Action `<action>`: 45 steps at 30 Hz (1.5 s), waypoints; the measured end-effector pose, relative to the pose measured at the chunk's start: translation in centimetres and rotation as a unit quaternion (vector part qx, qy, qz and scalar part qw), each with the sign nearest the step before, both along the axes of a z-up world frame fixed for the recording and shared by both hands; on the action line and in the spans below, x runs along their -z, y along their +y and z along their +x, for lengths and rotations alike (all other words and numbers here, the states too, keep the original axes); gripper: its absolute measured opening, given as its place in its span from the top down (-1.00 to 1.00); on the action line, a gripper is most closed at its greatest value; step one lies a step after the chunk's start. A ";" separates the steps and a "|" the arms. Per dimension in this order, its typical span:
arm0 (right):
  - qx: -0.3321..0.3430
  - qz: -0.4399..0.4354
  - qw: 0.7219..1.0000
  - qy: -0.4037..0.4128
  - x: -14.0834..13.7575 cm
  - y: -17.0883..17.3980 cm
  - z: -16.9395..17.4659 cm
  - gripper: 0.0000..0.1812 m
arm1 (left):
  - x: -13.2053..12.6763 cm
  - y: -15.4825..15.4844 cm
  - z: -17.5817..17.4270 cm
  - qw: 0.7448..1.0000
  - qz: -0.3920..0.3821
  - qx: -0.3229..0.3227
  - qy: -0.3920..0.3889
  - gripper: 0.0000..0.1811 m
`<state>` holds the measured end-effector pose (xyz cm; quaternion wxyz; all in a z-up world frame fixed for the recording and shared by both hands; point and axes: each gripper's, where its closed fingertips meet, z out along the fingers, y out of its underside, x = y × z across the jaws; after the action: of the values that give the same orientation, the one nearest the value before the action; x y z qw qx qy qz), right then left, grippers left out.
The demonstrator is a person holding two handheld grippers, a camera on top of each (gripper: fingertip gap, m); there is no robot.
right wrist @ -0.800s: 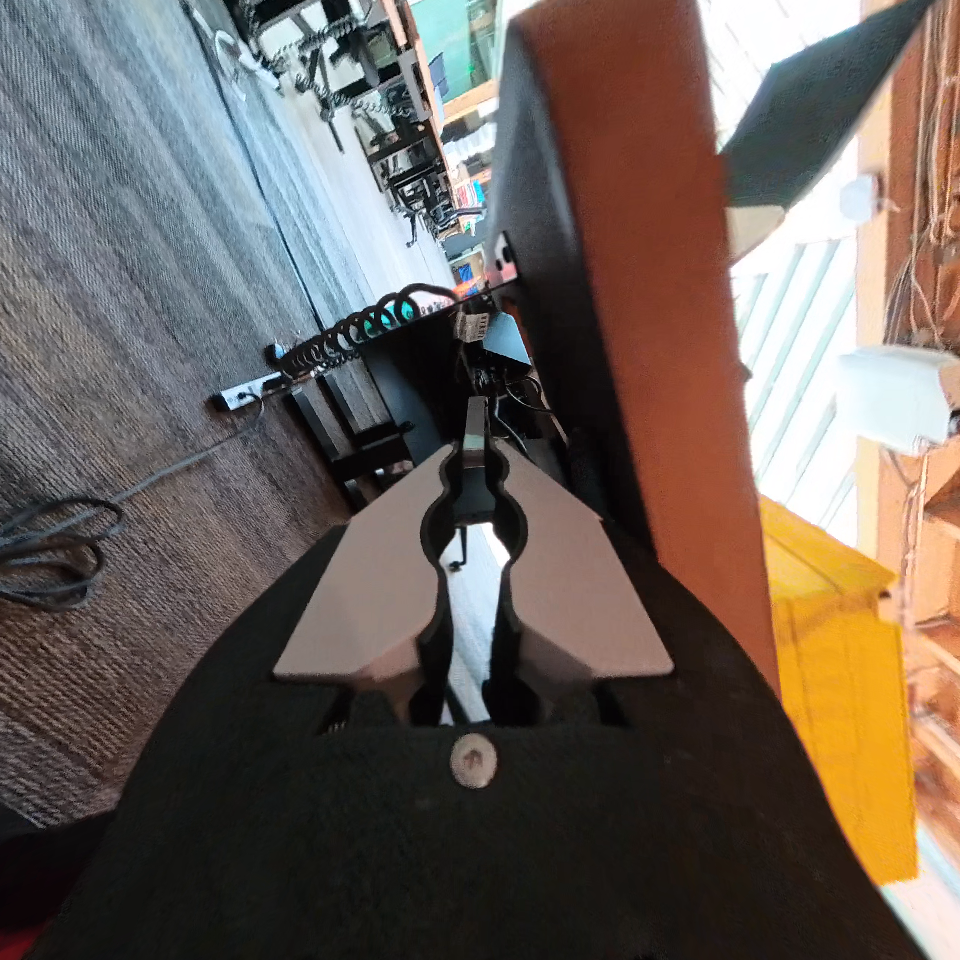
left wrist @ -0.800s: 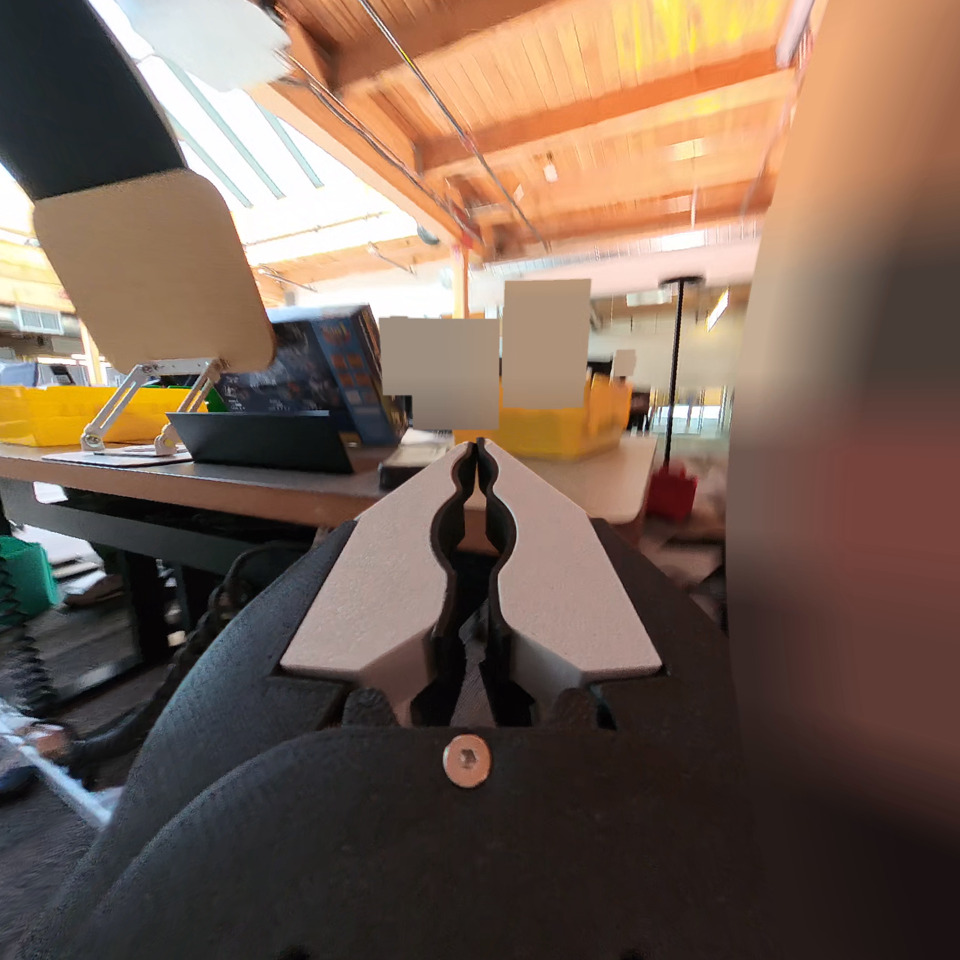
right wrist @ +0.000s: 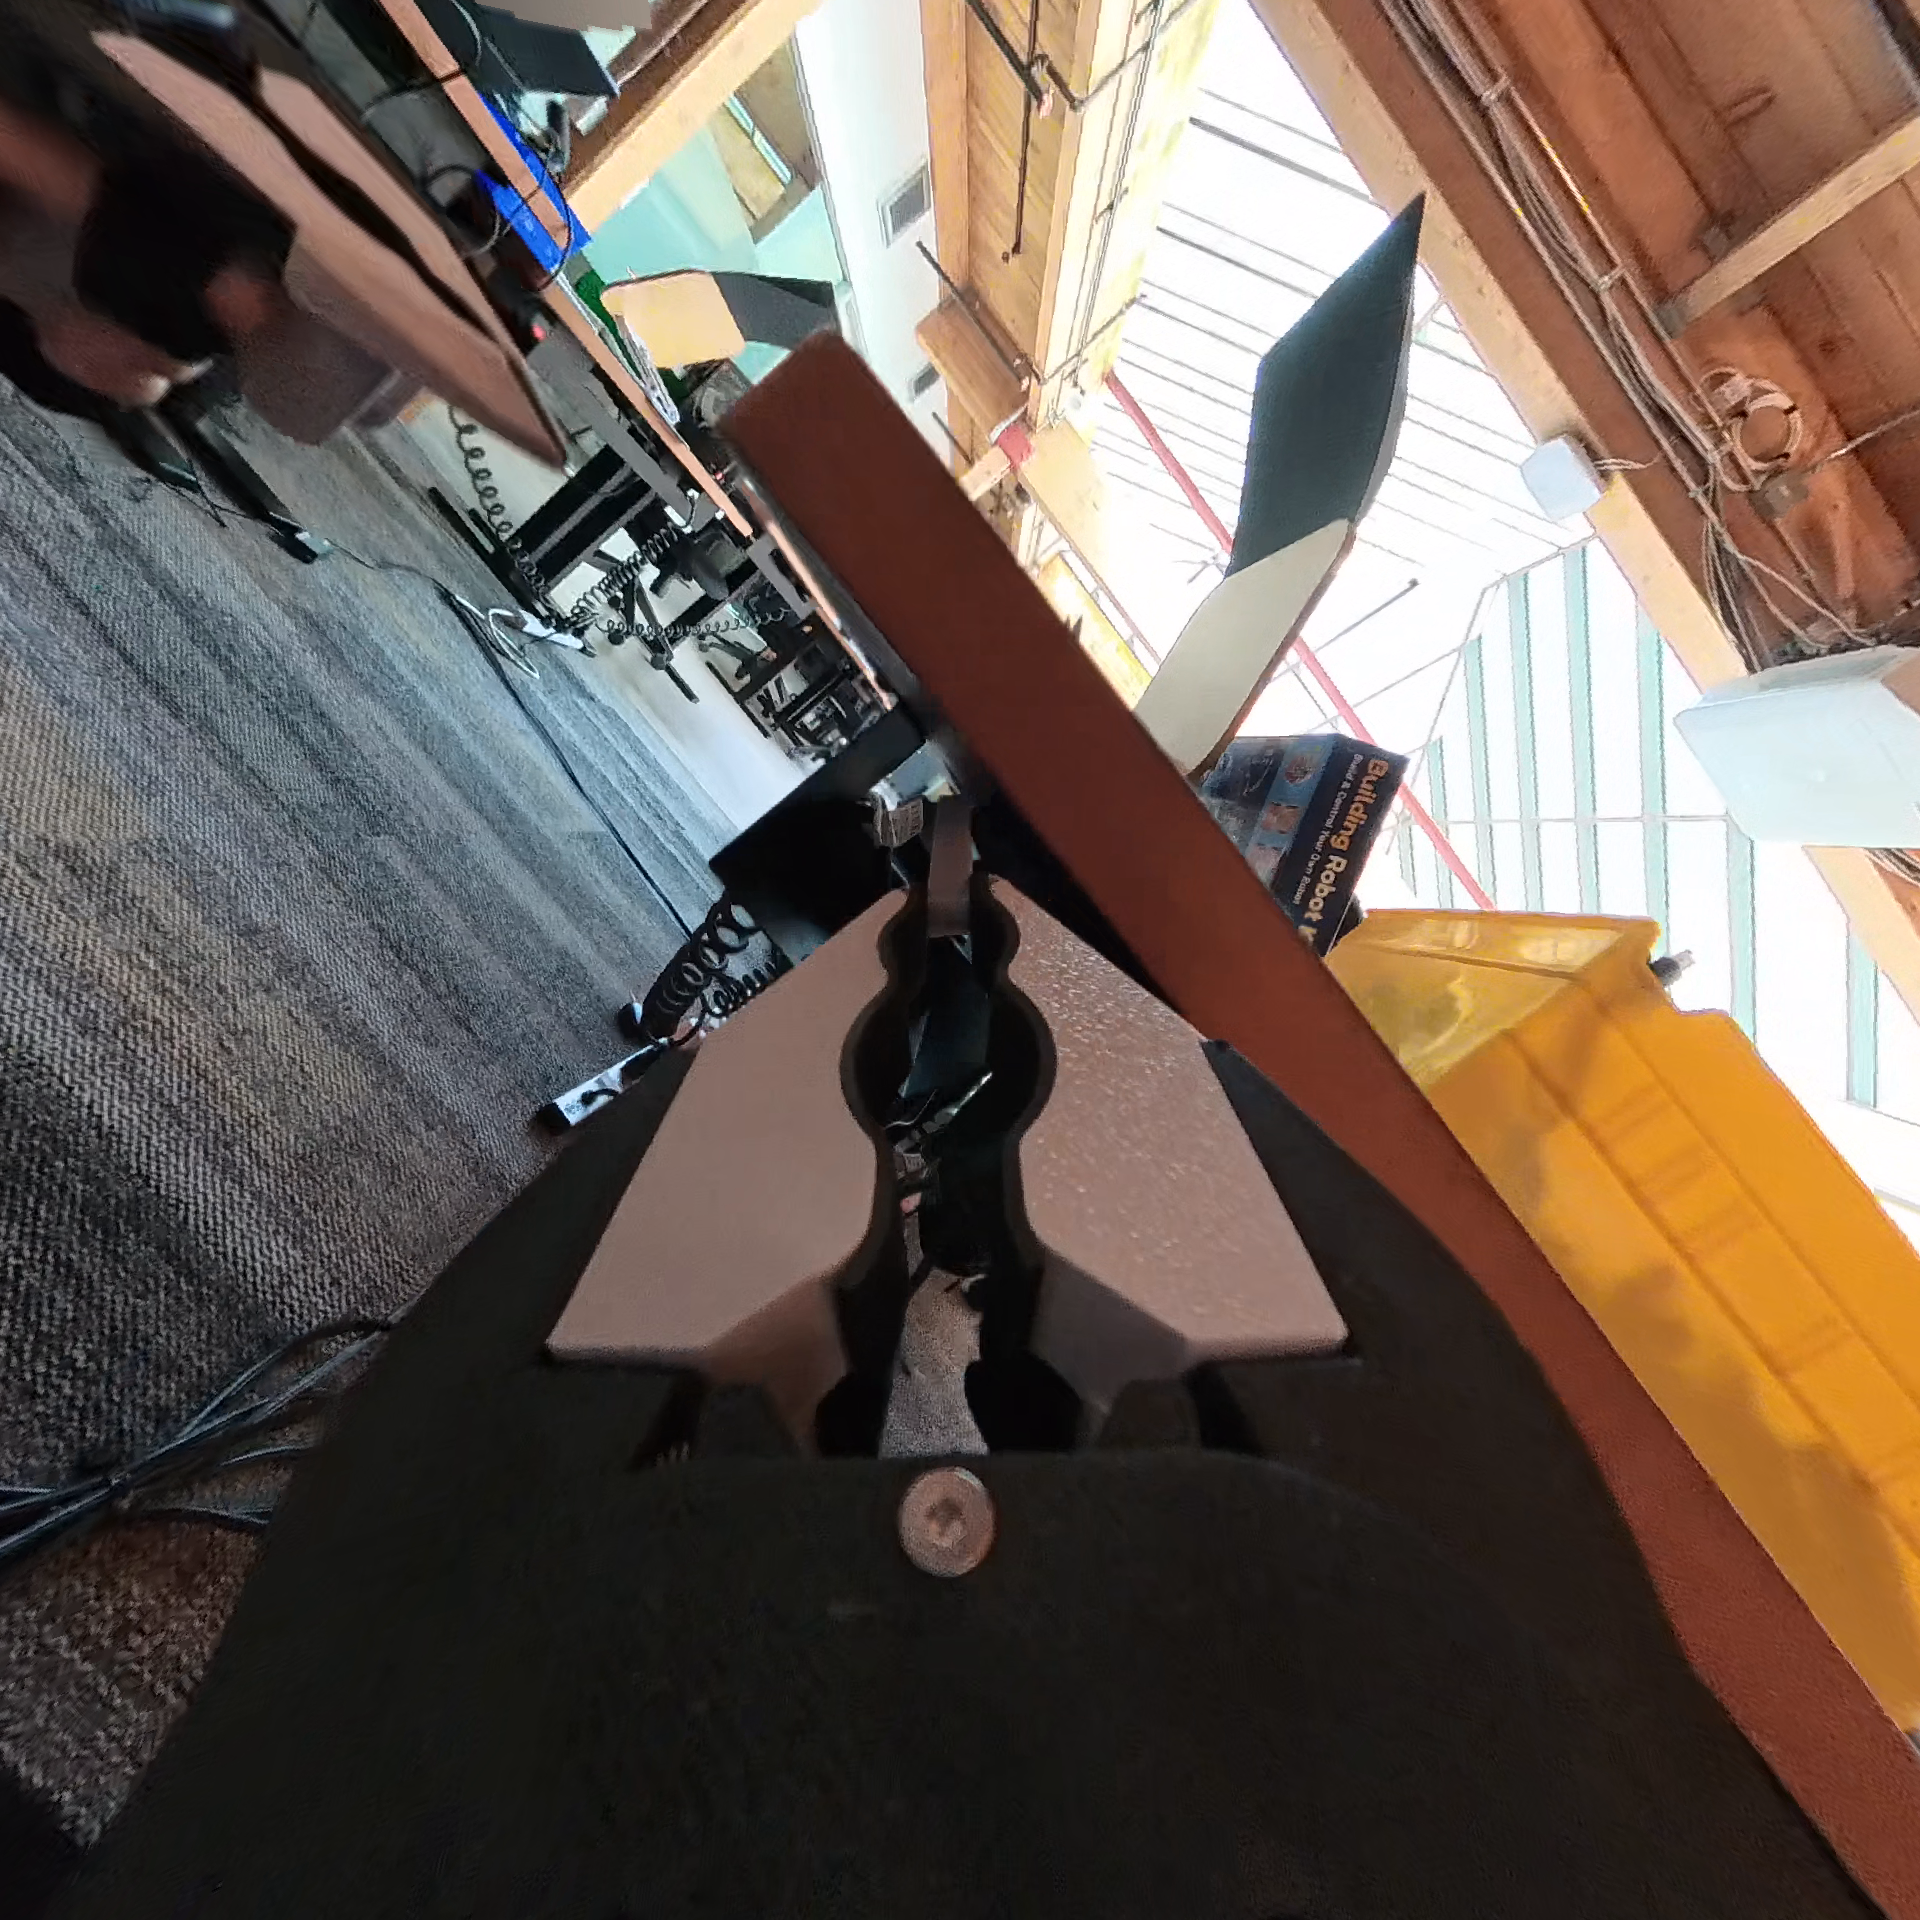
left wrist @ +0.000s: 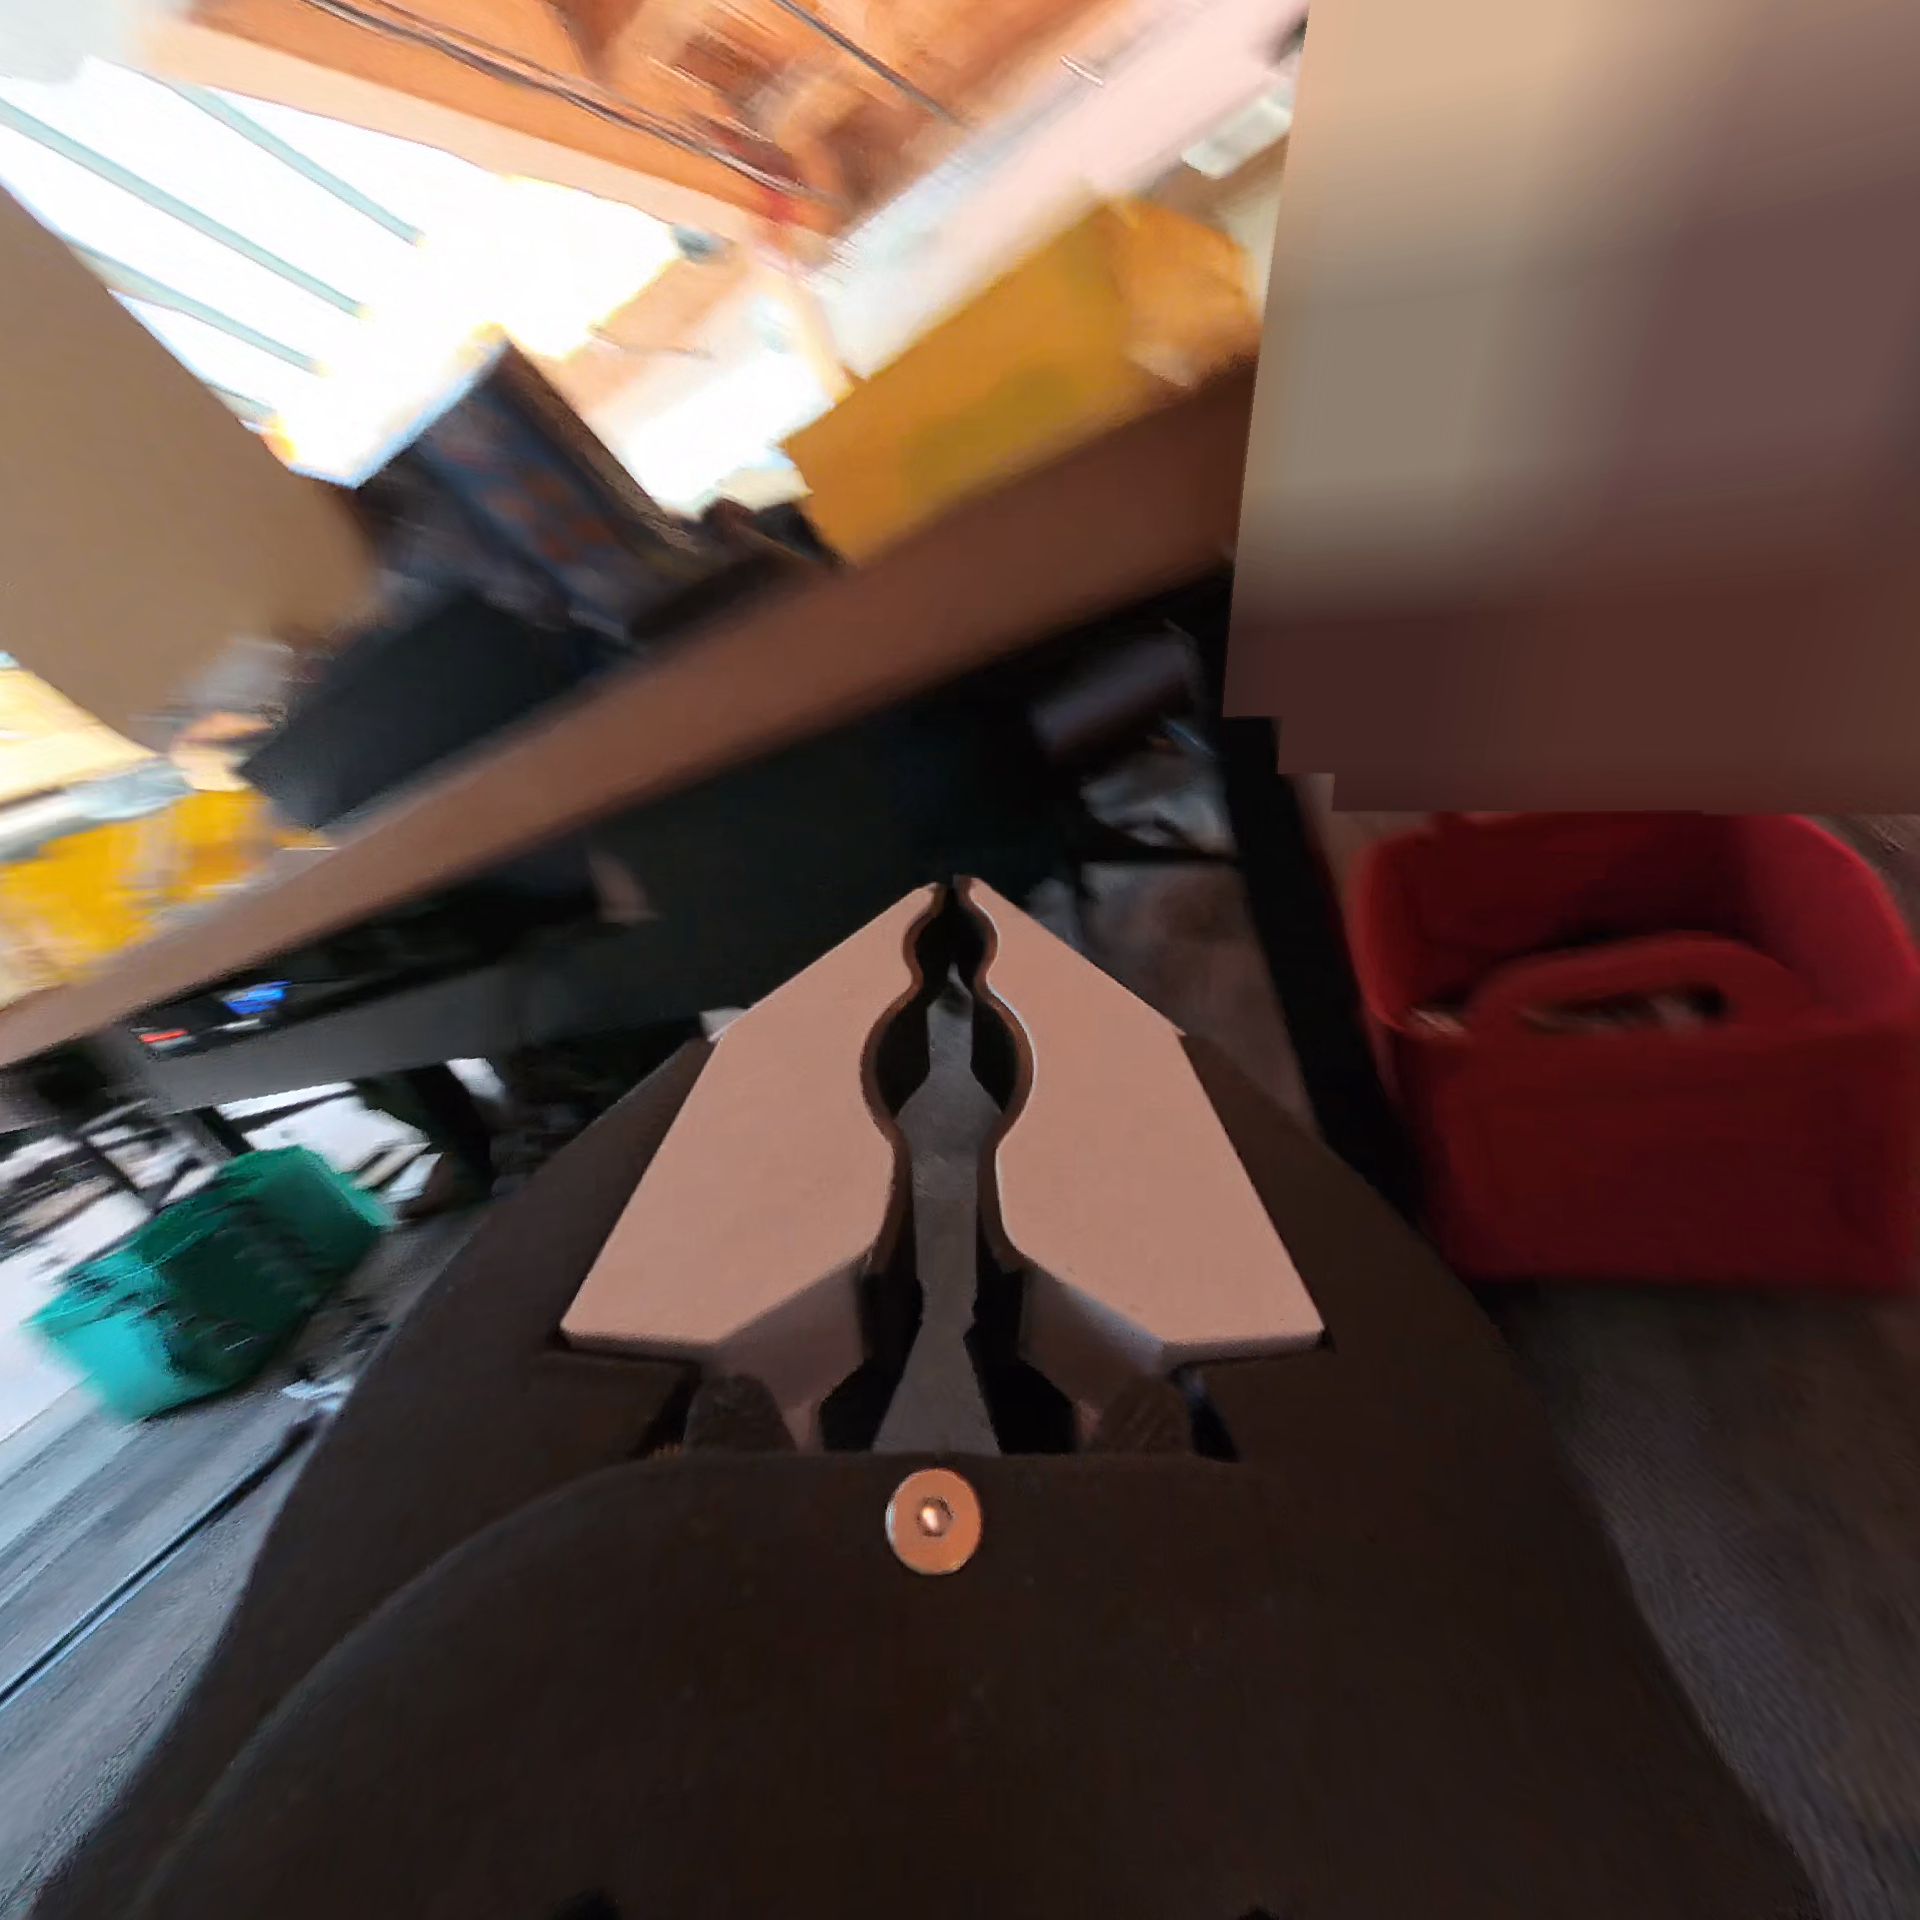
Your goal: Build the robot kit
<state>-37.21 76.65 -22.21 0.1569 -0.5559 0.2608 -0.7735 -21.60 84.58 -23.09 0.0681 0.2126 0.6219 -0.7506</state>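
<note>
My left gripper (left wrist: 954, 885) is shut and holds nothing. It hangs below the edge of a brown table (left wrist: 727, 665), pointing at the dark space under it, and this view is motion-blurred and tilted. My right gripper (right wrist: 945, 894) is closed to a narrow gap. A thin dark strip (right wrist: 943, 842) stands between its tips and sticks out past them. It is close beside the edge of the brown table (right wrist: 1039, 727), low over grey carpet (right wrist: 260, 883).
A red bin (left wrist: 1621, 1091) with dark contents sits on the floor right of the left gripper, and a green crate (left wrist: 197, 1278) lies to the left. A yellow bin (right wrist: 1610, 1195) and a blue box (right wrist: 1309, 821) stand on the table. A power strip (right wrist: 592, 1091) and coiled cables lie on the carpet.
The left gripper has dropped and rolled, so it now sees under the table, with the red bin close. The right view has rolled, so the table edge slants more. Neither gripper's jaws have moved.
</note>
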 end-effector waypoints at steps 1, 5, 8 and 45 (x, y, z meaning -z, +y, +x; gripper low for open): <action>0.002 -0.005 1.000 0.005 0.5 -0.4 -0.1 0.93 | 1.2 -1.0 -0.9 1.000 0.014 0.005 -0.015 1.00; 0.019 -0.015 0.999 0.039 2.2 -1.6 0.0 0.92 | 2.9 -4.8 -5.1 0.991 -0.015 -0.032 -0.132 0.99; 0.019 -0.023 0.998 0.055 2.7 -1.3 0.1 0.92 | 4.1 -8.1 -5.2 0.974 0.004 -0.109 -0.196 0.75; 0.076 0.001 0.990 0.120 7.1 -5.6 -2.9 0.93 | 7.5 -18.4 -1.5 0.910 0.133 -0.235 -0.314 0.82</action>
<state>-40.10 71.02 -29.29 0.0661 -0.6233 0.3199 -0.7104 -23.05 66.13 -30.54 0.4054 0.2926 0.6941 -0.5179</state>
